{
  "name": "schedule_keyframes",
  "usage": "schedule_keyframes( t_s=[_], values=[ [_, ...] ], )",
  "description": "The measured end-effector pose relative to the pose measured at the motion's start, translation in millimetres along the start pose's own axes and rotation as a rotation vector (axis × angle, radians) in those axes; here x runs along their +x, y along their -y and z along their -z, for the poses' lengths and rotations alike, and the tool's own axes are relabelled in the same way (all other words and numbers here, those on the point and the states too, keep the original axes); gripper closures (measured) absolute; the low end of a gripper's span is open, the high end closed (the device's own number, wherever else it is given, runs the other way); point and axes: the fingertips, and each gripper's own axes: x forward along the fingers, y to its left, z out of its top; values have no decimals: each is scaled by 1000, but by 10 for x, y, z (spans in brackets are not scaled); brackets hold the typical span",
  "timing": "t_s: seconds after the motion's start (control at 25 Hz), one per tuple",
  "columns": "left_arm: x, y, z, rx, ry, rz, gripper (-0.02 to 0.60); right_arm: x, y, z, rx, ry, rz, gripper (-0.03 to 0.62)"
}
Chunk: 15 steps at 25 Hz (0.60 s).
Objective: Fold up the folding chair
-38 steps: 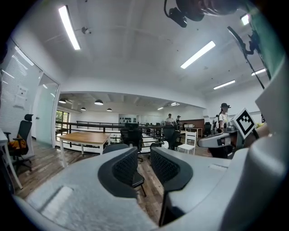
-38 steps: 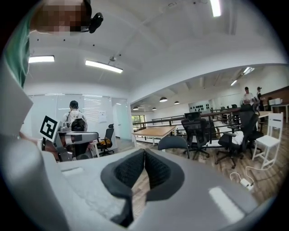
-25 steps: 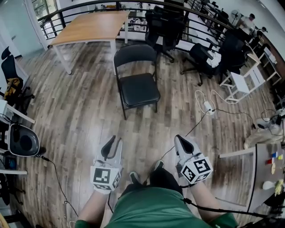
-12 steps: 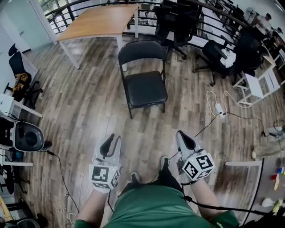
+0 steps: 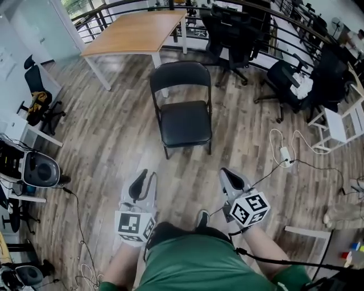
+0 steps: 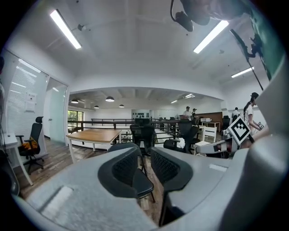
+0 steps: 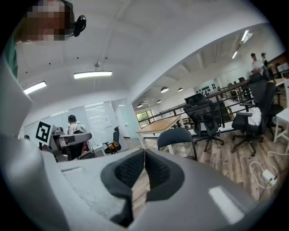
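Observation:
The black folding chair [image 5: 183,111] stands unfolded on the wood floor, its seat facing me and its back toward the table. Both grippers are held short of it, apart from it, above my shoes. My left gripper [image 5: 142,183] has its jaws nearly together, with only a thin slit and nothing in it. The left gripper view shows that gripper [image 6: 144,155] with the chair [image 6: 118,145] showing past the pads. My right gripper [image 5: 230,177] is shut and empty. The right gripper view shows its pads [image 7: 143,157] touching and the chair [image 7: 177,136] ahead to the right.
A wooden table [image 5: 133,31] with white legs stands behind the chair by a black railing [image 5: 96,17]. Black office chairs [image 5: 234,31] [image 5: 291,79] sit at the back right. A power strip [image 5: 284,153] with cables lies on the floor at right. A round appliance [image 5: 40,170] is at the left.
The folding chair sits nearer and more central in the head view than before. Both grippers have come forward toward it, jaws unchanged. The chair itself has not moved.

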Motion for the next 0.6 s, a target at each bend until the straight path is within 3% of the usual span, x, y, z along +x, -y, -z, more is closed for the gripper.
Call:
schedule_keyframes(
  t_s=[0.28,0.6],
  values=[
    [133,-233,-91,50,-3,-58,486,469,121,100,76,-31,-58,588],
    [551,-995,133,65,-4,8,509,1287,-74,107,83,-62,-28,588]
  ],
)
